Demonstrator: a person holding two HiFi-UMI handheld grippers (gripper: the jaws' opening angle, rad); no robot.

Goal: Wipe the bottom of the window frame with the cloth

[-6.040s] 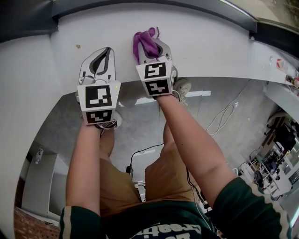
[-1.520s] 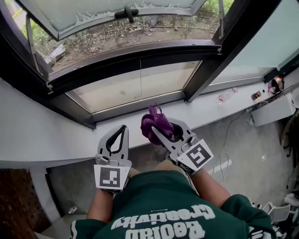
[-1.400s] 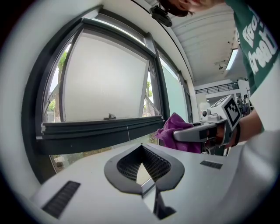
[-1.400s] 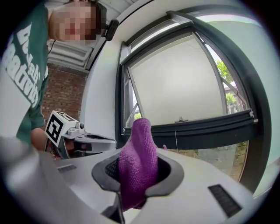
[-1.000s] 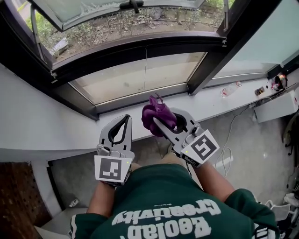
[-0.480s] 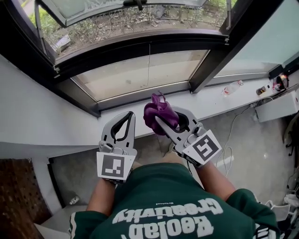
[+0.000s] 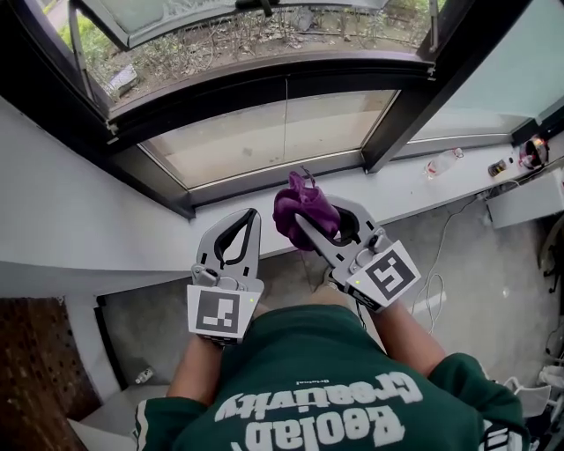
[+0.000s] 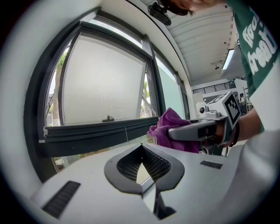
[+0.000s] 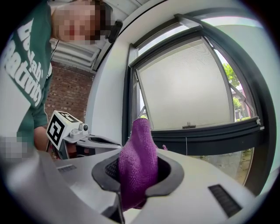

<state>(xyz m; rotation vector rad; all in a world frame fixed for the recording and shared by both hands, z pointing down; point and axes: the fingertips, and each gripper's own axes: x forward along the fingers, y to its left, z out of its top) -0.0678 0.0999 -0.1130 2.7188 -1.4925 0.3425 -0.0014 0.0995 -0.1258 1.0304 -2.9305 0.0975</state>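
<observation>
A bunched purple cloth [image 7: 302, 208] sticks out of my right gripper [image 7: 310, 218], which is shut on it; it fills the jaws in the right gripper view as cloth [image 9: 136, 168]. My left gripper [image 7: 248, 222] is shut with nothing in it, its tips meeting at left gripper [image 8: 141, 147]. Both hover over the white sill [image 7: 264, 232] just short of the dark bottom rail of the window frame [image 7: 264, 181]. The right gripper with the cloth [image 8: 171, 130] shows beside the left one in the left gripper view.
The top-hung sash [image 7: 220, 11] is pushed open outward above the frame, with plants outside. A dark mullion [image 7: 423, 88] slants at the right. Small items [image 7: 441, 164] lie on the sill further right, by a white box [image 7: 529, 198]. Cables [image 7: 432, 291] trail on the floor below.
Six seconds ago both grippers pointed at a bare white wall low down. Over the last second the window has slid slightly nearer; both grippers have held their pose, cloth still gripped.
</observation>
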